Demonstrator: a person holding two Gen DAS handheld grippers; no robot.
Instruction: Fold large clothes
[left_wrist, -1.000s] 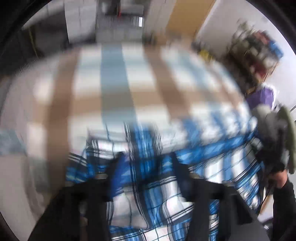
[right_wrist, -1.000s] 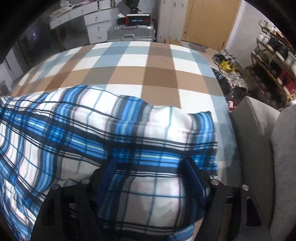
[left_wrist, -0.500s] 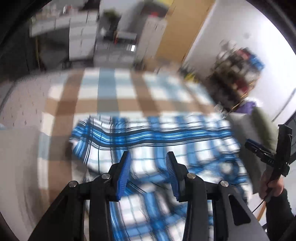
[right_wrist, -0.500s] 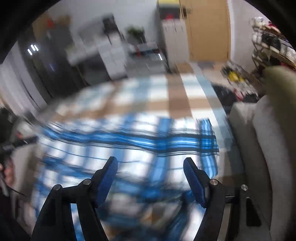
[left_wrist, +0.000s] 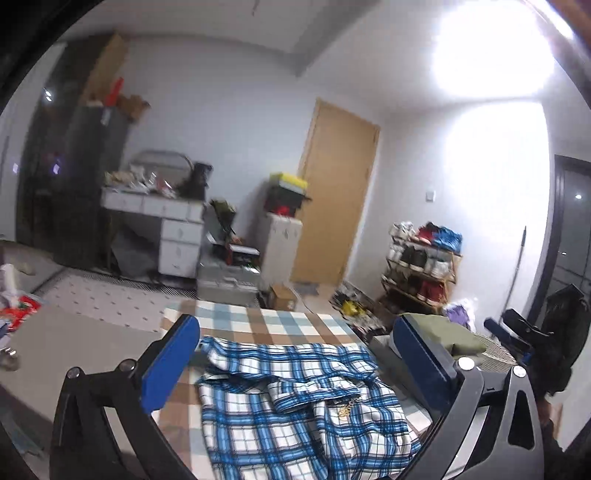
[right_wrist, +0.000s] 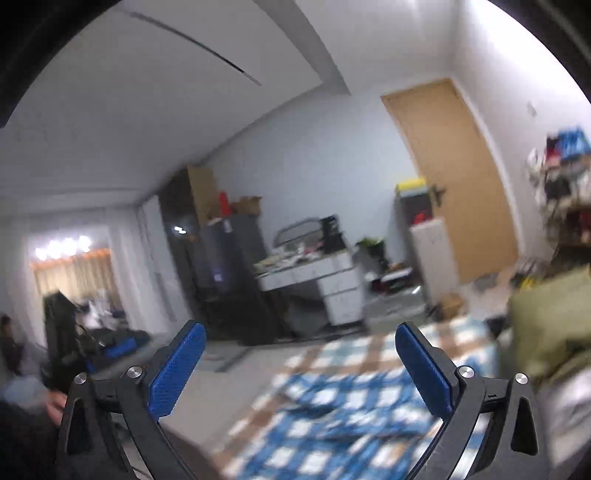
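Note:
A blue, white and black plaid garment (left_wrist: 295, 402) lies folded over itself and rumpled on a brown, blue and white checked cover (left_wrist: 258, 325). It also shows, blurred, in the right wrist view (right_wrist: 332, 413). My left gripper (left_wrist: 295, 350) is open and empty, raised above the garment. My right gripper (right_wrist: 299, 365) is open and empty, raised high and tilted toward the room. The right gripper also shows at the right edge of the left wrist view (left_wrist: 517, 336).
A grey sofa with an olive cushion (left_wrist: 443, 332) borders the cover on the right. A shoe rack (left_wrist: 421, 266), a wooden door (left_wrist: 332, 199), a white desk (left_wrist: 159, 218) and a suitcase (left_wrist: 225, 284) stand beyond.
Both grippers let go of the plaid garment, opened wide and rose away from it. The garment now lies folded on the cover.

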